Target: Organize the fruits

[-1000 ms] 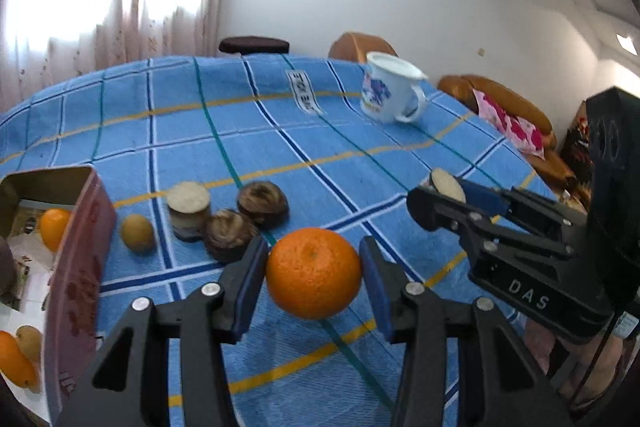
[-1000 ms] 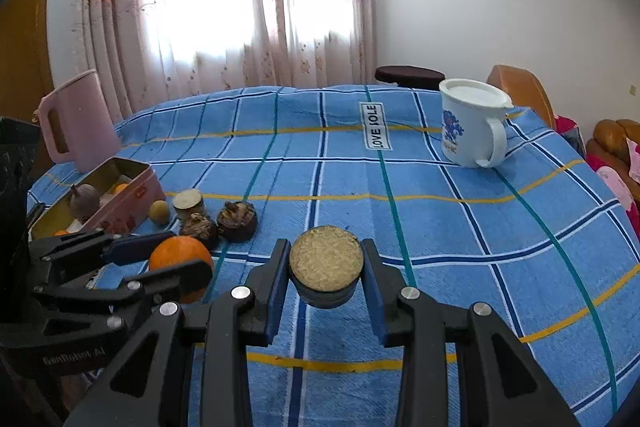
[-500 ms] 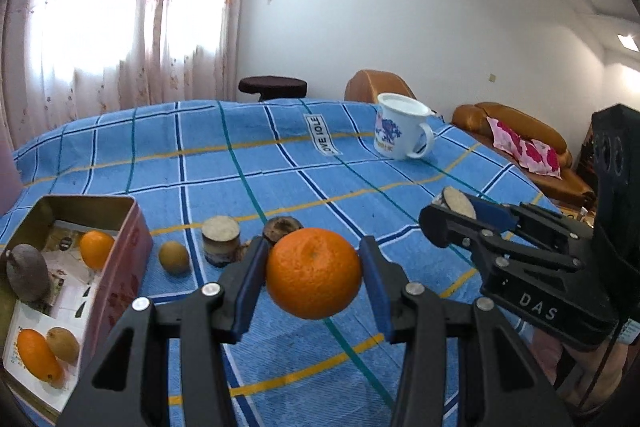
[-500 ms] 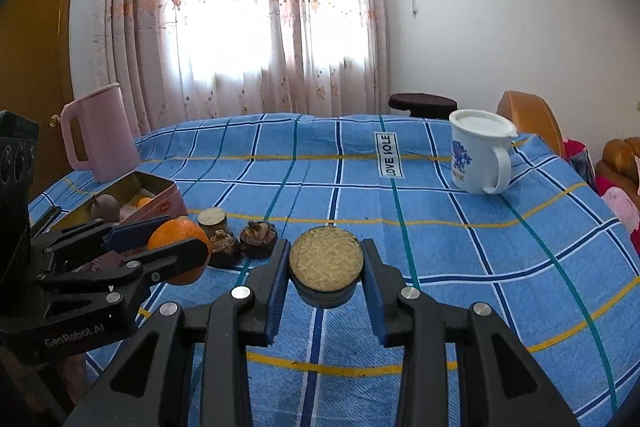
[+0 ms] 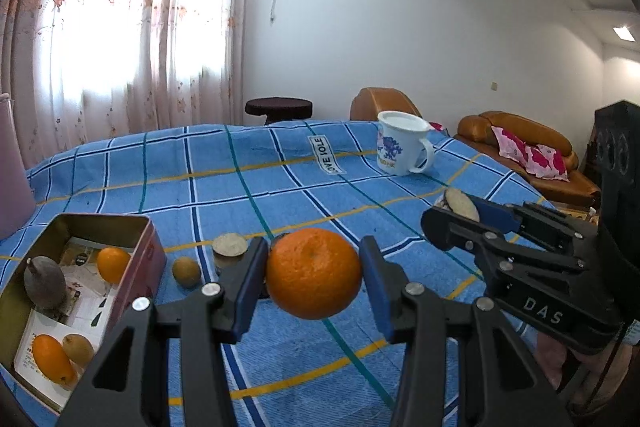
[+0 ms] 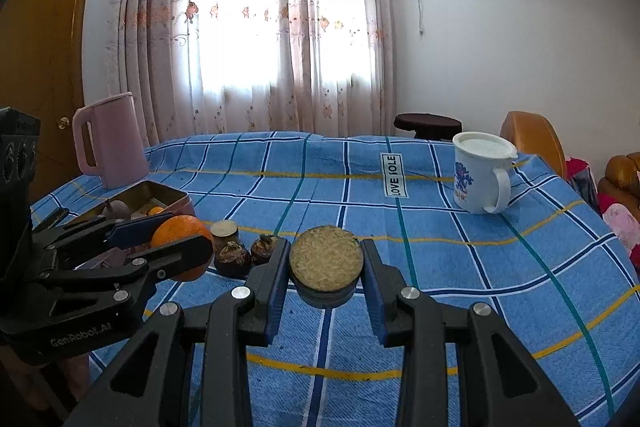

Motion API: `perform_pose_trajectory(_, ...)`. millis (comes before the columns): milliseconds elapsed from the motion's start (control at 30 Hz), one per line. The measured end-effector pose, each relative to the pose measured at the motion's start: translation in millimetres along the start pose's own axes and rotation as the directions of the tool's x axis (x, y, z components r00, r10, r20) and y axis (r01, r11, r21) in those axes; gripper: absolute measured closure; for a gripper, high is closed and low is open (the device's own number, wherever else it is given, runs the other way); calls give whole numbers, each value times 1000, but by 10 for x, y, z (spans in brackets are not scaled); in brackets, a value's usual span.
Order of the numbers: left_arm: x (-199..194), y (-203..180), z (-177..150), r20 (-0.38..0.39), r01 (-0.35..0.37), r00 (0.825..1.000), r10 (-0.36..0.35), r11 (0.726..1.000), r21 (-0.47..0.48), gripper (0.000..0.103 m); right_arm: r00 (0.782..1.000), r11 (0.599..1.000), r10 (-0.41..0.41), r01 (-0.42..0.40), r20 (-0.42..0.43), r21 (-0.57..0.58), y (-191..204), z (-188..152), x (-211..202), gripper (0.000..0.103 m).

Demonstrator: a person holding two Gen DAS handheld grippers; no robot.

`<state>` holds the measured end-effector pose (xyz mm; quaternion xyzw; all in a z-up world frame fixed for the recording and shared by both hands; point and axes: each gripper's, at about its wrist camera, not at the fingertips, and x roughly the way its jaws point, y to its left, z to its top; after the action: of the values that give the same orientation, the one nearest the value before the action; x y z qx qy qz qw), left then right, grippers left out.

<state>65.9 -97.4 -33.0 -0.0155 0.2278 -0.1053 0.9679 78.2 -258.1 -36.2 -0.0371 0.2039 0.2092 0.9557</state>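
My left gripper [image 5: 313,273] is shut on a large orange [image 5: 314,273] and holds it above the blue checked tablecloth [image 5: 280,183]. It also shows in the right wrist view [image 6: 182,253]. My right gripper [image 6: 326,269] is shut on a round brown cut fruit piece [image 6: 326,263], held above the cloth; it shows in the left wrist view [image 5: 460,205]. An open tin box [image 5: 80,291] at the left holds small oranges, a brown fruit and a dark one. A small brown fruit [image 5: 186,271], a cut piece [image 5: 229,247] and two dark chestnut-like fruits [image 6: 232,257] lie on the cloth beside the box.
A white mug [image 6: 482,177] stands at the far right of the table. A pink jug [image 6: 112,143] stands behind the box at the far left. A sofa [image 5: 524,147] and chair are beyond the table's far edge.
Both grippers have risen and tilted up with their fruit still held; the table and box now sit lower in both views.
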Motion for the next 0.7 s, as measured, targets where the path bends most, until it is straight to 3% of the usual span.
perform_pose_trajectory(700, -197, -39, -38, 94, -30, 995, 27, 999, 23, 54, 993, 998, 23, -16, 119, -59, 98, -15, -211, 67)
